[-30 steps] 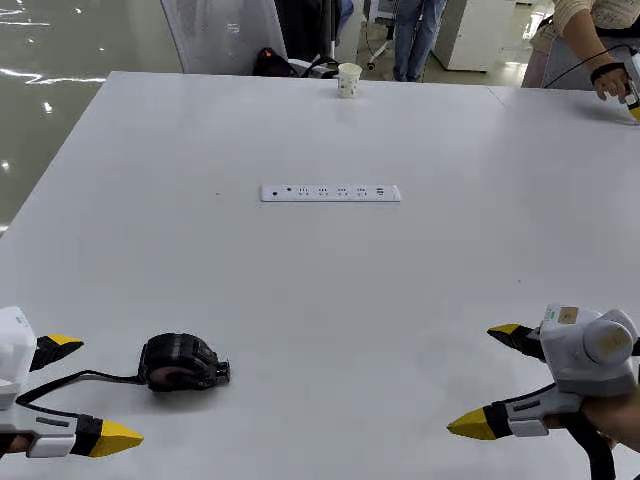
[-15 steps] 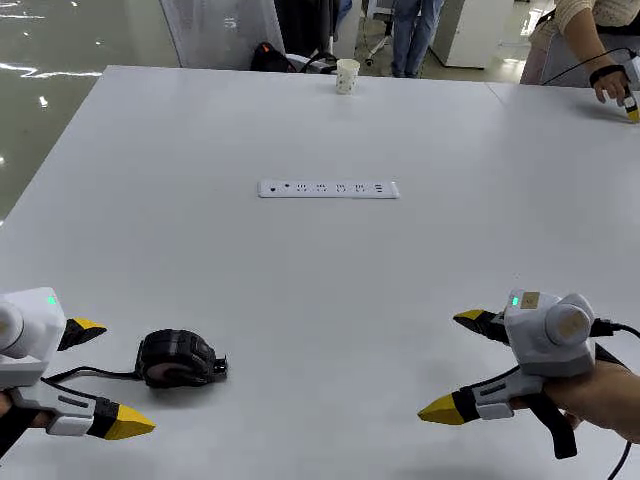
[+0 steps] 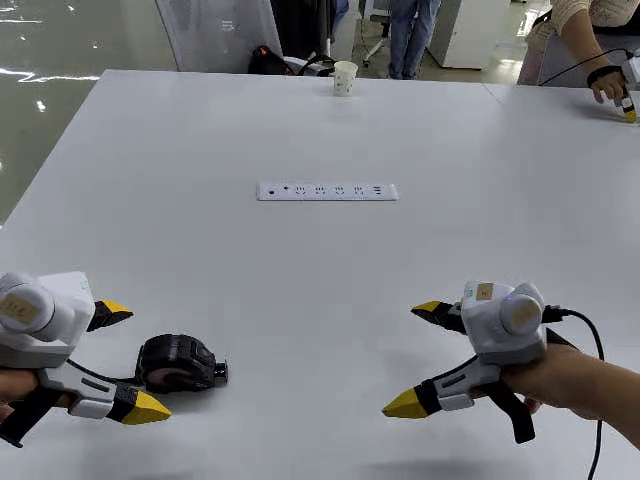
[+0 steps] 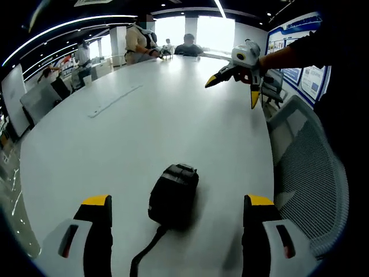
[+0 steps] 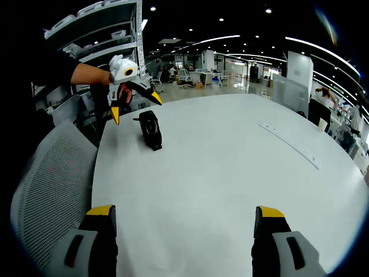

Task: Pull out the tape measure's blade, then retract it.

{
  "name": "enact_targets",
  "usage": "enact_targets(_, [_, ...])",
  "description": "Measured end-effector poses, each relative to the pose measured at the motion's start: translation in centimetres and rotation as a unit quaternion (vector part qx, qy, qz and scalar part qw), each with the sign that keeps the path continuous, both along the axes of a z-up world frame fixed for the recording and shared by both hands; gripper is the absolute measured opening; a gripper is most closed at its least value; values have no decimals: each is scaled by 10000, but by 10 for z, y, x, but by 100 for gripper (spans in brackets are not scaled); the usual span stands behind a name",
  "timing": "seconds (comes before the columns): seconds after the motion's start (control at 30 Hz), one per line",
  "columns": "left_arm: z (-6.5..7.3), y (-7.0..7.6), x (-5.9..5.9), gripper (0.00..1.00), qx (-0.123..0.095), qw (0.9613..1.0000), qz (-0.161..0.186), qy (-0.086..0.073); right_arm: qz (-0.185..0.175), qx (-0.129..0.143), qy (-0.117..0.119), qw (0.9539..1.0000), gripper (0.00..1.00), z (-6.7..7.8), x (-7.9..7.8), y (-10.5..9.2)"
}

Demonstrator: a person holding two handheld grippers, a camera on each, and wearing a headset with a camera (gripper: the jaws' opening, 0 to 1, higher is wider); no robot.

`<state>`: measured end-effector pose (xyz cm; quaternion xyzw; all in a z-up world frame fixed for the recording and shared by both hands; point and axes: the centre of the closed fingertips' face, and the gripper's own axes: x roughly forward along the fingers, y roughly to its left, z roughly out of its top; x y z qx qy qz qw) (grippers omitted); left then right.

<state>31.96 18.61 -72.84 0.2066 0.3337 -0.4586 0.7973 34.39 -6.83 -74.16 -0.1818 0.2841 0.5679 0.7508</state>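
Tape measure (image 3: 180,362), a black case lying on its side, sits at about 7 o'clock on the white table (image 3: 300,270) in the head view. Its blade is wound in, with the end tab (image 3: 222,372) at the case's 3 o'clock end. A black strap (image 4: 147,254) trails from the opposite end toward the person.

The left gripper (image 3: 135,360) is held at the table's 8 o'clock corner with its yellow-tipped jaws spread wide and nothing clamped. In the left gripper view the case lies on the table between the two tips and just ahead of them, with bare table on either side, so neither jaw touches it.

The right gripper (image 3: 412,356) hangs at about 5 o'clock, well apart from the tape measure. Its jaws are likewise wide and empty, pointing toward 9 o'clock across the table. In the right gripper view the case sits far off at 11 o'clock, just beside the other gripper.

A white power strip (image 3: 327,191) lies flat near the table's middle, toward 12 o'clock. A paper cup (image 3: 345,77) stands upright at the far edge at 12 o'clock. Another person's hand (image 3: 605,85) rests on the table at the 2 o'clock corner. A grey mesh chair (image 4: 311,173) stands beside the table's near edge.
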Motion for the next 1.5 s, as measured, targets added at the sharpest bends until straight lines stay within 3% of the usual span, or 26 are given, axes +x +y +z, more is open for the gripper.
enact_targets(0.1, [-4,-1,5,91,380,9985,-352,-172,133,-47,-19,9999,99,-1,3,11])
enact_targets(0.2, [-7,-9,5,92,443,9969,-631,-139,200,-70,-7,9998,99,0,7,21])
enact_targets(0.43, [-16,-13,12,89,650,9938,-900,-92,214,-42,9,9998,99,-1,17,37])
enact_targets(0.47, [-19,-13,11,89,717,9928,-960,-40,226,-79,15,9997,99,-4,18,39])
enact_targets(0.53, [-30,-14,2,92,834,9899,-1106,305,262,-128,36,9996,99,-7,19,44])
enact_targets(0.57, [-35,-14,-1,95,911,9879,-1187,401,285,-134,55,9995,99,-8,19,46])
enact_targets(0.63, [-45,-10,-2,94,1198,9830,-1322,432,313,-128,78,9994,99,-10,19,52])
enact_targets(0.67, [-46,-12,-2,93,1222,9823,-1367,388,325,-122,87,9994,99,-11,18,55])
enact_targets(0.8, [-50,-16,3,91,1106,9833,-1369,468,360,-61,169,9992,99,-14,17,68])
enact_targets(1.03, [-50,-17,11,66,1245,9799,-1474,516,480,-50,324,9983,99,-22,11,97])
enact_targets(1.17, [-50,-16,15,54,1357,9779,-1529,449,595,-35,311,9977,99,-23,9,111])
enact_targets(1.27, [-47,-17,16,38,1363,9790,-1428,504,693,-74,316,9971,96,-24,8,120])
enact_targets(1.3, [-48,-19,13,34,1319,9787,-1452,599,703,-74,347,9969,96,-24,7,122])
enact_targets(1.43, [-48,-17,13,34,1443,9770,-1513,414,831,-85,268,9961,92,-23,7,131])
enact_targets(1.47, [-48,-16,13,33,1525,9739,-1650,323,838,-75,275,9961,92,-23,8,132])
enact_targets(1.5, [-49,-17,13,33,1547,9737,-1644,319,860,-87,261,9959,91,-24,8,133])
